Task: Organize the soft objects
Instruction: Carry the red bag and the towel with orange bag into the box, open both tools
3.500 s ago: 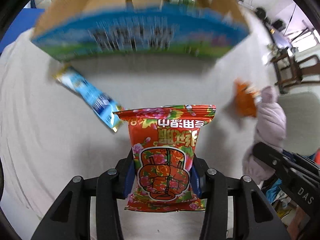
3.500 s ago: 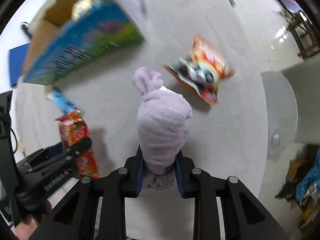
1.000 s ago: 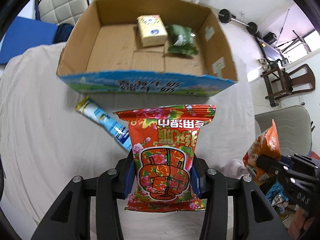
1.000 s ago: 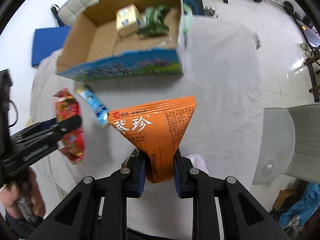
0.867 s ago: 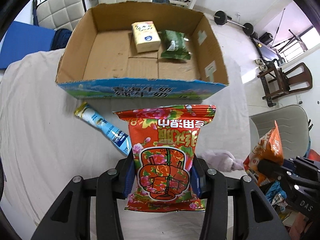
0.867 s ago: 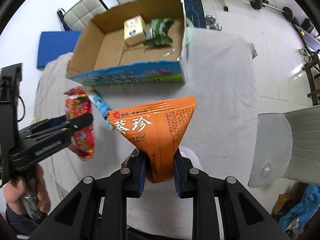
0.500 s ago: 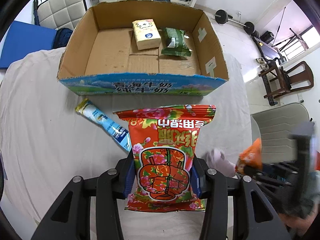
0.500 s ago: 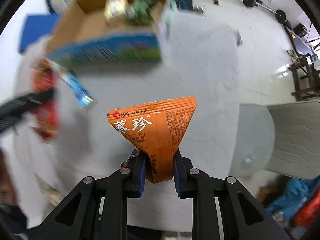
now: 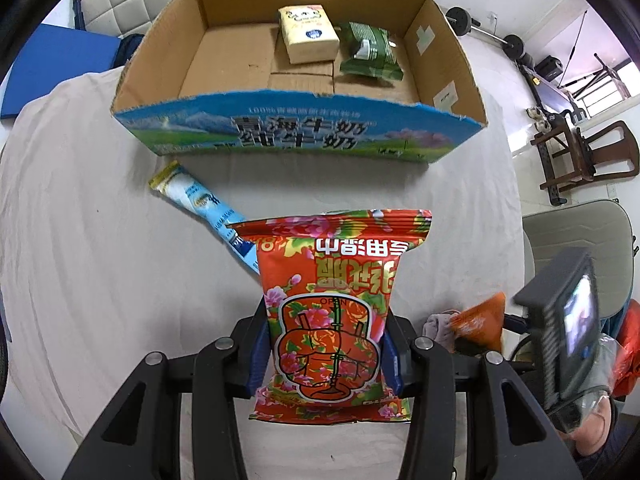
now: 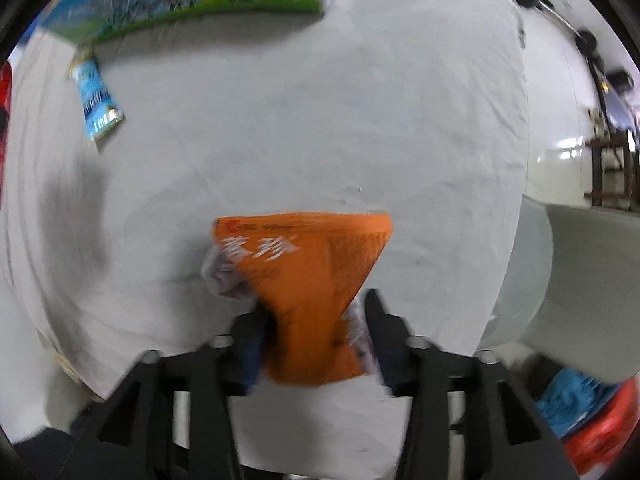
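Observation:
My left gripper [image 9: 326,322] is shut on a red flowered snack bag [image 9: 332,280], held above the white tablecloth in front of the cardboard box [image 9: 296,136]. In the right wrist view, my right gripper [image 10: 316,320] is low over the cloth and its jaws are opening. An orange snack bag [image 10: 312,272] stands between the jaws, and the pads stand clear of its narrow waist. A lilac plush toy [image 10: 224,276] lies under that bag. The left wrist view shows the same orange bag [image 9: 480,320] and the plush toy [image 9: 438,326] at the lower right.
The box holds a yellow tissue pack [image 9: 306,34] and a green pouch [image 9: 370,50]. A blue tube-shaped packet [image 9: 200,204] lies on the cloth in front of the box. A grey chair [image 9: 576,248] stands off the table's right edge, with gym gear on the floor beyond.
My right gripper dropped toward the table with the orange bag and its jaws spread off it, over the lilac toy. The left gripper kept its hold on the red bag and barely moved.

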`<state>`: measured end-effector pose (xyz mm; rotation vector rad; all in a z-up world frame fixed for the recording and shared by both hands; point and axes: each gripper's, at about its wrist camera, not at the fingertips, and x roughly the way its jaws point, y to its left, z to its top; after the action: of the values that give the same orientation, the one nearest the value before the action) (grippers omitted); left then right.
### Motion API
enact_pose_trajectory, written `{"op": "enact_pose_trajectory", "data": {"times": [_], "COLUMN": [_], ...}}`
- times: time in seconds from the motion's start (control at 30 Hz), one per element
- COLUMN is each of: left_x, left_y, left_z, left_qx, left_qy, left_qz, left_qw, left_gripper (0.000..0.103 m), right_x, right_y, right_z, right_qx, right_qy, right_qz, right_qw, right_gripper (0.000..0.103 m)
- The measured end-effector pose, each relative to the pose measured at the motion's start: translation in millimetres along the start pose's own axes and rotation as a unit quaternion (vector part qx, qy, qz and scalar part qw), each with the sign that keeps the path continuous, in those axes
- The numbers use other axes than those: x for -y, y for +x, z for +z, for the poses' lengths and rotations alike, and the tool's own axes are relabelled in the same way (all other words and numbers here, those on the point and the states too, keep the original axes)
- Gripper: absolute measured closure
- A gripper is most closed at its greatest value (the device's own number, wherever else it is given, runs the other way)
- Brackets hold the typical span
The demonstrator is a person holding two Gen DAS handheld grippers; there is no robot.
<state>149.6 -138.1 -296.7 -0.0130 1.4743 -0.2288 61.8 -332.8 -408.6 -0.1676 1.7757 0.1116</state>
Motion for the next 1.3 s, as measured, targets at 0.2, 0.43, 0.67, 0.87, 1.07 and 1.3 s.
{"op": "enact_pose_trajectory", "data": {"times": [0.2,0.43,0.67,0.87,1.07,1.3], "left_x": [2,-3,-3,1,-7,-23], "left_y": [7,0,-35,-69,-89,-83], "left_z": [-3,-4,12,46,91,134], "left_qx": [-0.007,0.001,0.036,0.073,0.108,0.111], "left_qy": [-0.002,-0.007,-0.007,0.008,0.016,0.012], "left_qz": [0.002,0.005,0.000,0.001,0.022,0.035], "left_qw": [1.0000,1.0000,0.9993,0.9973,0.9938,0.9931], "left_gripper": [0.060,0.060,0.060,0.060,0.060,0.060], "right_x": [-19,-10,3,-2,-11,-15], "right_y": [29,18,-78,-178,-227,-233], "right_z": [9,11,28,69,118,151], "right_qx": [-0.038,-0.047,0.034,0.122,0.183,0.196], "right_qy": [-0.062,0.010,0.065,0.058,0.079,0.102], "right_qz": [0.011,0.052,0.098,0.097,0.063,0.071], "right_qw": [0.997,0.997,0.993,0.986,0.978,0.973], "right_gripper": [0.039,0.056,0.057,0.057,0.057,0.057]}}
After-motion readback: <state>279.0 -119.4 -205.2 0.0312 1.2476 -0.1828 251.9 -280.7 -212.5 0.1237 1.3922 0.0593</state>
